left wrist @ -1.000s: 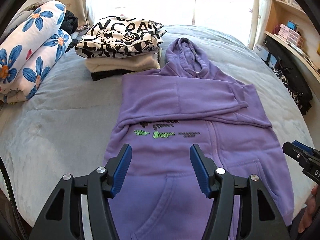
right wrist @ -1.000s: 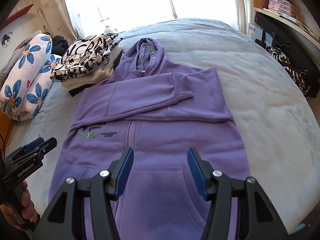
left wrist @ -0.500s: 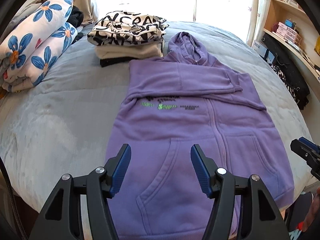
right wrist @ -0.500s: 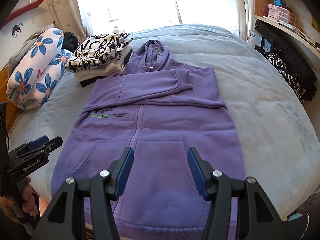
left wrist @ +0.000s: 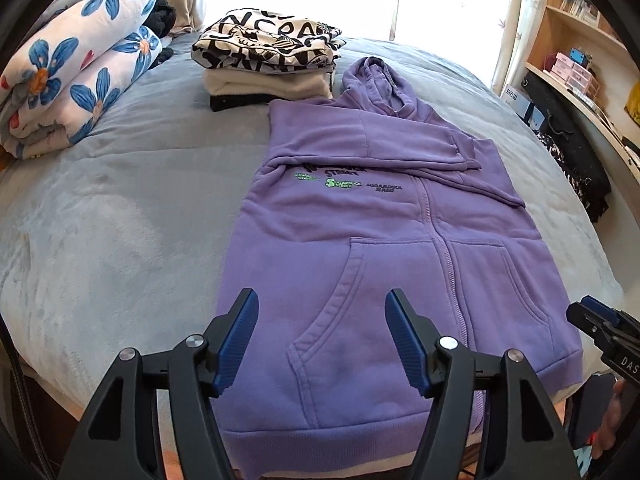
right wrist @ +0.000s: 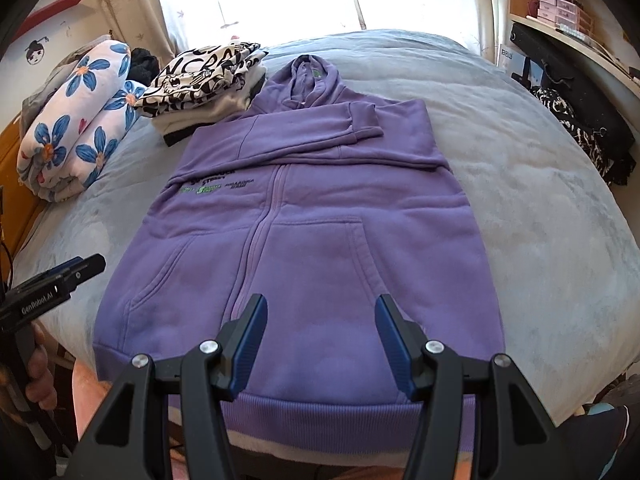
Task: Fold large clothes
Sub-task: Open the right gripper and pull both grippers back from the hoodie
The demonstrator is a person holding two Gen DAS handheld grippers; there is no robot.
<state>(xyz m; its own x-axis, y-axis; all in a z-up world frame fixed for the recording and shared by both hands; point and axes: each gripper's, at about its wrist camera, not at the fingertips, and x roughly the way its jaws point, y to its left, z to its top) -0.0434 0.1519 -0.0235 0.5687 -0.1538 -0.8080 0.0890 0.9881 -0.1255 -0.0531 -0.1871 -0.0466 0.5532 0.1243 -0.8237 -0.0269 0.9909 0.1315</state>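
Observation:
A purple zip hoodie (left wrist: pixel 380 240) (right wrist: pixel 312 232) lies flat on the grey bed, front up, both sleeves folded across the chest and the hood pointing to the window. Its ribbed hem hangs at the bed's near edge. My left gripper (left wrist: pixel 322 340) hovers above the left pocket area near the hem; its jaws are opening with nothing between them. Over the hem's right half my right gripper (right wrist: pixel 318 340) stands open and empty. Each gripper shows at the edge of the other's view, held by a hand.
A stack of folded clothes (left wrist: pixel 268 64) (right wrist: pixel 204 88) topped by a black-and-white print sits beside the hood. A rolled floral quilt (left wrist: pixel 68 80) (right wrist: pixel 76 128) lies at far left. Shelves and a dark bag (left wrist: pixel 568 136) line the right side. Grey bedspread (right wrist: pixel 540 220) surrounds the hoodie.
Both grippers have drawn back from the hoodie's chest toward its hem at the near bed edge. The left jaws stand slightly wider. The hoodie has not moved.

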